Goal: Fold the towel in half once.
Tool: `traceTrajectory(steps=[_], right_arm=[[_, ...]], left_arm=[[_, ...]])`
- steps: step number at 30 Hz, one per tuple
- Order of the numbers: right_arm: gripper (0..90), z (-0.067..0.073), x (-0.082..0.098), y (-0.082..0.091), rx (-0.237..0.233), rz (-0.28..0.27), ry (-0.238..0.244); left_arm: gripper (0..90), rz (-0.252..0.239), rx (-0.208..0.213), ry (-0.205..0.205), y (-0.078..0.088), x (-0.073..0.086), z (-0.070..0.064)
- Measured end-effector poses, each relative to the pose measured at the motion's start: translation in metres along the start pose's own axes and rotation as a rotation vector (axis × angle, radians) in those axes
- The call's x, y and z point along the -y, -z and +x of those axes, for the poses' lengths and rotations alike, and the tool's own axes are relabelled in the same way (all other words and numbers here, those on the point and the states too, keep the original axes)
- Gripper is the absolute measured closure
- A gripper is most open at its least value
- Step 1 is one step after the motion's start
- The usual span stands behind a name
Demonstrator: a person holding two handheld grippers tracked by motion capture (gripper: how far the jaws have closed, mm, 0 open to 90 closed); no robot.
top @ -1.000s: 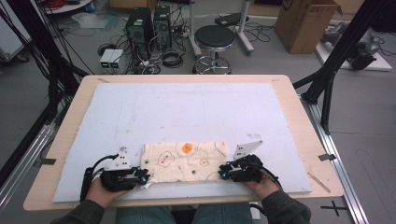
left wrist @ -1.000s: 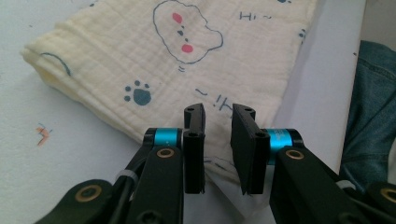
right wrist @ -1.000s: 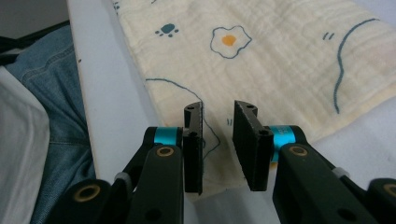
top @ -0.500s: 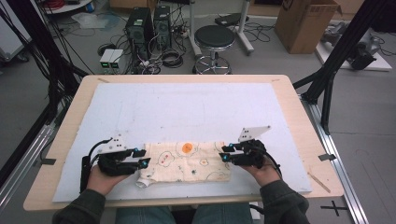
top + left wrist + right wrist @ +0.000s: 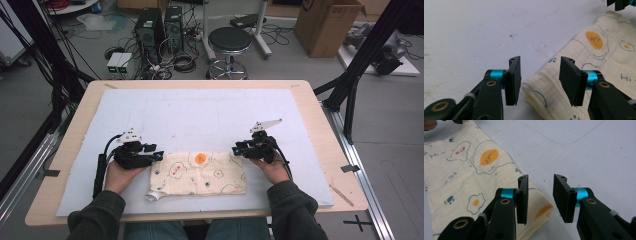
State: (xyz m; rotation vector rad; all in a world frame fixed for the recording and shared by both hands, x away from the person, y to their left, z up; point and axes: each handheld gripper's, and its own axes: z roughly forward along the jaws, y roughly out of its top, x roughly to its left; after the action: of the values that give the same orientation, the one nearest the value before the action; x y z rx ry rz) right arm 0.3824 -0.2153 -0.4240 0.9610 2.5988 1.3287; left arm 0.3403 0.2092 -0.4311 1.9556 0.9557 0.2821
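A cream-coloured cotton cloth printed with fried eggs and paw marks (image 5: 200, 173) lies folded into a flat rectangle on the near middle of the pale blue-white foam mat (image 5: 200, 115) that covers the light wooden table (image 5: 325, 115). A small folded tab sticks out at the cloth's near left corner.

The left gripper (image 5: 156, 155) sits at the far left corner of the cloth. In the left gripper view its jaws stand moderately apart and have just been opening; the cloth's folded corner (image 5: 536, 90) lies below the gap, with neither pad pressing on it. The right gripper (image 5: 237, 149) sits at the far right corner. In the right gripper view its jaws also stand apart, a narrower gap, after opening a little; the cloth's corner (image 5: 541, 205) lies under the left jaw and nothing is clamped.

Step in hand, as judged: release after a fold. Both corners look freshly set down on the far edge, and the fold appears finished along that line.

Next move, as judged:
1. Lift both grippers clear of the cloth without dragging the top layer.
2. If a further fold is wanted, bring one gripper to a short end, close on all layers, and carry that end across to the opposite end.
3. Check that the protruding near left tab is tucked in or squared off.

Risk: a pad catching the loose weave would pull the upper layer out of line.
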Motion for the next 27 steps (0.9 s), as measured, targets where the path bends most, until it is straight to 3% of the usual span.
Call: traceTrajectory(steps=[2,7,15,18,22,27], right_arm=[[65.1,-0.0016,0.0017,-0.0037,-0.005,0.031,-0.007],[66.7,-0.0061,0.0058,-0.0079,-0.018,0.06,-0.027],[76.9,-0.0052,0.0076,-0.0109,-0.022,0.09,-0.018],[83.8,-0.0053,0.0085,-0.0111,-0.021,0.093,-0.008],[86.4,-0.0029,0.0075,-0.01,-0.007,0.101,0.013],[86.9,-0.0011,0.0035,-0.002,0.033,0.08,0.029]], left_arm=[[52.5,0.013,0.004,0.027,-0.0035,0.0009,0.0018],[55.5,0.06,-0.002,0.043,-0.0072,0.0027,0.0081],[74.7,0.105,-0.003,0.015,-0.0105,0.0051,0.0082],[82.7,0.105,0.006,0.009,-0.0096,0.0049,0.0079],[84.7,0.105,-0.003,-0.009,-0.0082,0.0044,0.0062],[85.3,0.052,-0.012,0.005,-0.0015,0.0019,0.0055]])
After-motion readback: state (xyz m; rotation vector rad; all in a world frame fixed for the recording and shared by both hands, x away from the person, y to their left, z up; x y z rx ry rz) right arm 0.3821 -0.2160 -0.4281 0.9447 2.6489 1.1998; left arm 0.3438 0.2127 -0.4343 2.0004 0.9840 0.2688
